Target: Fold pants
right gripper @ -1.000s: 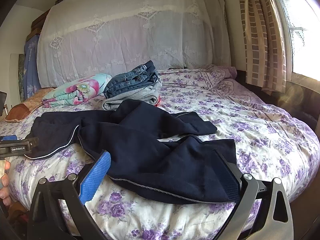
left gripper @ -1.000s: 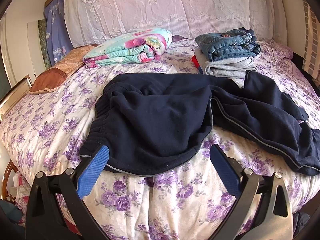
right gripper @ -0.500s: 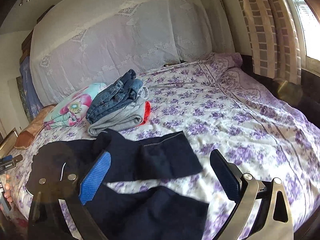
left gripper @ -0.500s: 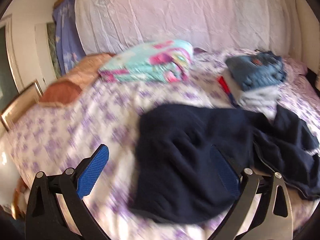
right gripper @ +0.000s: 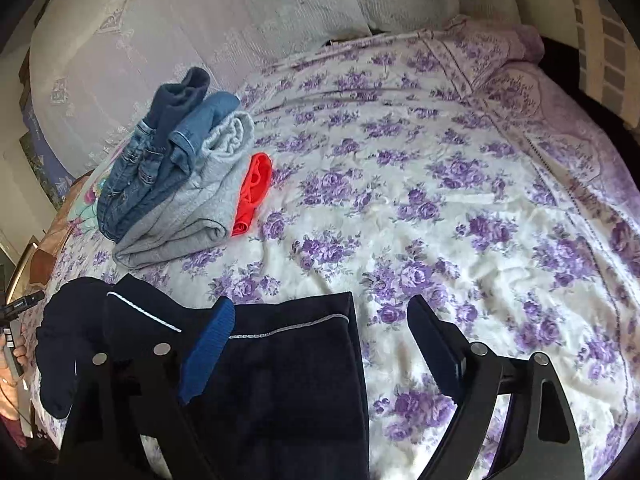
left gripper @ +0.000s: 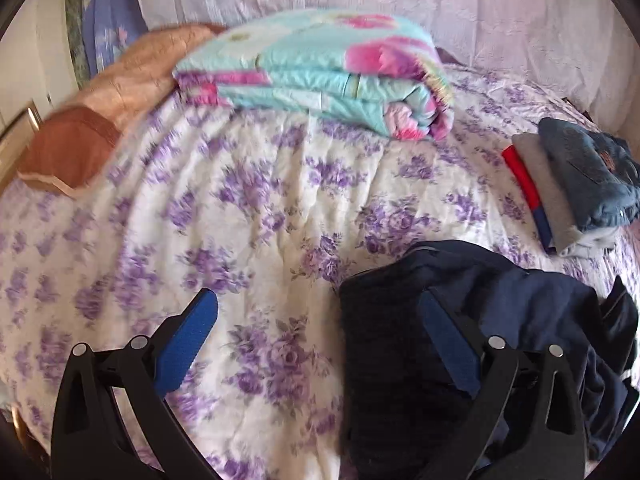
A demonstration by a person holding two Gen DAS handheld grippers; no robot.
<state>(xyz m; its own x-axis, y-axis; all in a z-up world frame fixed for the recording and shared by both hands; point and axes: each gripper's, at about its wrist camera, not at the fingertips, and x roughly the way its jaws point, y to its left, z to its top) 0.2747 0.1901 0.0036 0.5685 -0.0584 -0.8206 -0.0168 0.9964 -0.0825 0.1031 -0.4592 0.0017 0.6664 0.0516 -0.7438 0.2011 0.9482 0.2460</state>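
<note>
Nearest in the left wrist view, the left claw point(left gripper: 316, 316) hangs with its blue-padded jaws spread wide over the bed point(left gripper: 248, 200), holding nothing; its right finger stands in front of the bunched waist end of the navy pants point(left gripper: 392, 360), whether touching cannot be told, and bare flowered bedspread lies between the jaws. In the right wrist view, the right claw point(right gripper: 320, 324) is also wide apart, its jaws having just been closing a little, and it grips nothing; a pant leg point(right gripper: 288, 368) with a pale piping stripe lies flat beneath and between the jaws, its straight hem edge just past the fingertips. Beyond that hem and to the right, the bedspread runs open and uncluttered to the bed's far and right edges. Further back on the left sits a folded stack: jeans point(right gripper: 160, 152) on a grey garment point(right gripper: 200, 208), with a red-orange piece point(right gripper: 252, 192) underneath, apart from the pants. Farther still in the left view, a folded turquoise-and-pink quilt point(left gripper: 320, 76) and a tan pillow point(left gripper: 104, 120) rest near the headboard point(left gripper: 440, 8), which is draped in pale cloth.
</note>
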